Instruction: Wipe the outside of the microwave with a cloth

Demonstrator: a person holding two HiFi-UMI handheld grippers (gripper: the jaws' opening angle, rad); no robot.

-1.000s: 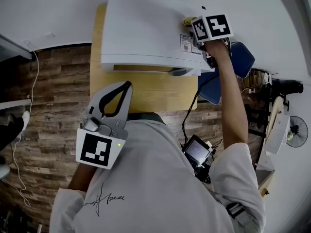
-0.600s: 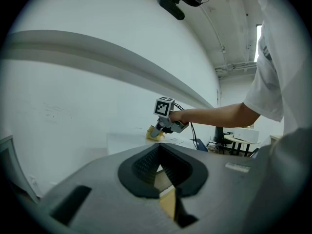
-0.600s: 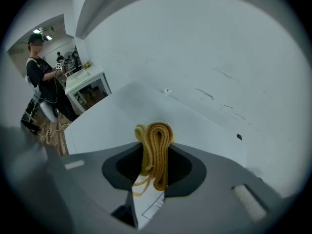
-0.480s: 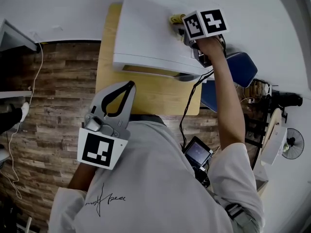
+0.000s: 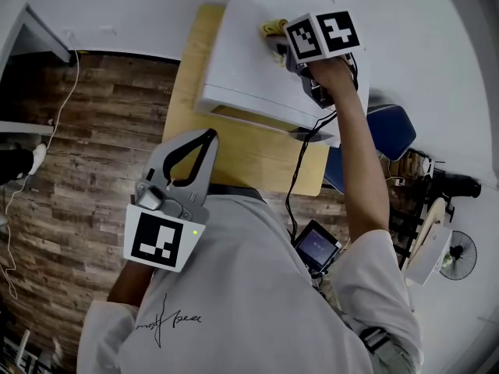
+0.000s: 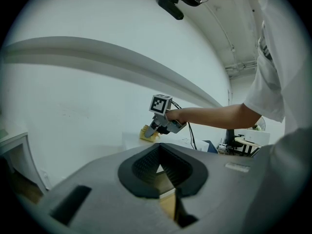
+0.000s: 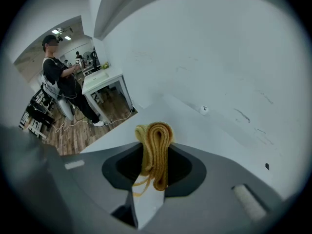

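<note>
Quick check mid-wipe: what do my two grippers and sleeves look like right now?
Left gripper: grey shell, black-lined jaws, black-and-white marker cube, small green light. Right gripper: the same kind of cube, with a black cable trailing from it. The person wears a white short-sleeved T-shirt.

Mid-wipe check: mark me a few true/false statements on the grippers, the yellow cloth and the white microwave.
1. The right gripper is clamped on the folded yellow cloth. True.
2. The cloth is at the microwave's front door. False: it is on the top panel of the white microwave.
3. The left gripper holds a second cloth. False: its jaws are together and empty, back by the person's chest.
4. The microwave stands on a light wooden table. True.
</note>
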